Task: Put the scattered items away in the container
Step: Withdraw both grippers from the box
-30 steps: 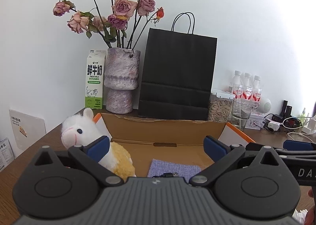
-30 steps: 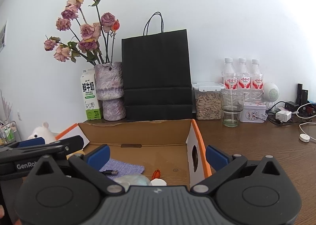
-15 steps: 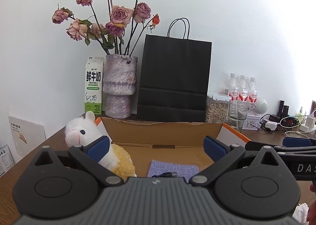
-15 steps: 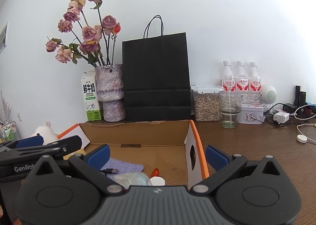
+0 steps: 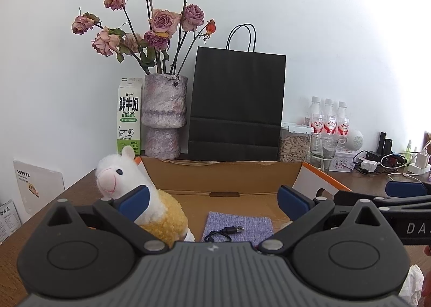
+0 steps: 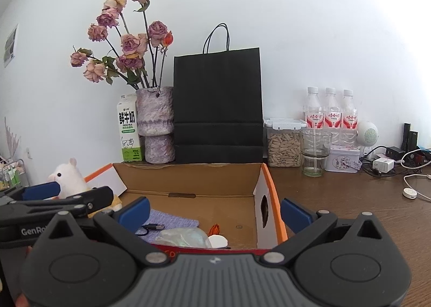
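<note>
An open cardboard box [image 5: 223, 175] [image 6: 188, 177] with orange-edged flaps sits on the brown table. Inside lie a purple cloth [image 5: 239, 227] [image 6: 172, 222] with a black USB cable [image 5: 226, 233] [image 6: 150, 227] on it, a clear plastic wrapper [image 6: 183, 237], a white round piece [image 6: 218, 241] and a small orange thing [image 6: 214, 229]. A white and yellow plush alpaca [image 5: 140, 199] [image 6: 71, 176] stands at the box's left side. My left gripper [image 5: 212, 203] is open, its left pad in front of the alpaca. My right gripper [image 6: 214, 211] is open above the box's near edge.
At the back wall stand a milk carton [image 5: 129, 115], a vase of dried roses [image 5: 164, 115], a black paper bag [image 5: 237, 107], a seed jar [image 6: 284, 145], a glass [image 6: 313, 150], three bottles [image 6: 331, 115] and chargers with cables [image 6: 398, 164]. Crumpled tissue [image 5: 410, 285] lies near right.
Both grippers have pulled back and lifted slightly, so the box and back-wall items look a little smaller and lower. Jaws stay open. Nothing in the box has moved.
</note>
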`<state>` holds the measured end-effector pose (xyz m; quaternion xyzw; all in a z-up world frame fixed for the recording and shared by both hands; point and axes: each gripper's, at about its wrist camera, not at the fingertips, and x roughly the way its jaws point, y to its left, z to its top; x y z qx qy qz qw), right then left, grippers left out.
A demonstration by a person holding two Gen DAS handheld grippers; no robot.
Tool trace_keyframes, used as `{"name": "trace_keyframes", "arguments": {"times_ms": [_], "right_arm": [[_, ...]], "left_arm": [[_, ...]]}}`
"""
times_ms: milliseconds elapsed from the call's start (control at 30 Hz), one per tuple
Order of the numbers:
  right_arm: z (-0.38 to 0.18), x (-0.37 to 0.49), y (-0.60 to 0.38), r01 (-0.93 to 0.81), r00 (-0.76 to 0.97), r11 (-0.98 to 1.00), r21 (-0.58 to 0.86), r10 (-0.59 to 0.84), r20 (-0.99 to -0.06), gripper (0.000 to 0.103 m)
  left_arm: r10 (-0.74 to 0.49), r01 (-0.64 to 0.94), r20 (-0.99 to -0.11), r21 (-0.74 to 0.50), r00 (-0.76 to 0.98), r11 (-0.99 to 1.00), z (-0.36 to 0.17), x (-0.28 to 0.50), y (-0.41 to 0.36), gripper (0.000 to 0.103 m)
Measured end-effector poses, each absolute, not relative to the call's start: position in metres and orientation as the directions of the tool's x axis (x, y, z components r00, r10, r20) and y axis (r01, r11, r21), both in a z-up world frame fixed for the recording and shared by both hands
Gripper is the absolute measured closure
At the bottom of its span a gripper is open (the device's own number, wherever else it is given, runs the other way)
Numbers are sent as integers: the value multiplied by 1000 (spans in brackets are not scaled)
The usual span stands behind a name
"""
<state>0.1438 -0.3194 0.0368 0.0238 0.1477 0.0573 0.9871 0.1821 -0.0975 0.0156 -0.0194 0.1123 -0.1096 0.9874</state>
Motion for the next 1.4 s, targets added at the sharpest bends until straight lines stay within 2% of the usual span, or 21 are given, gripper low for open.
{"name": "trace_keyframes", "arguments": {"times_ms": [267,633,867,1100,1400], "right_arm": [[32,132,-314,-119,953,992,38,125,-277,0],[25,96,-304,-83,976,996,-22,77,-202,0],[28,75,-303,-87,975,996,-20,81,-208,0],[29,60,-310,-104,954,994,19,105,-280,0],[20,44,-312,-91,936,996,-1,85,-342,0]], "left_arm": [[-218,213,-193,-47,957,976,14,169,-94,0],[-179,178,-139,-19,974,984,12,139,-85,0],[-164,162,-167,-26,972,987,15,120,-67,0],[-107,97,-220,-54,970,994,16,107,-39,0],[-47,37,-294,-39,955,999,5,97,-9,0]]}}
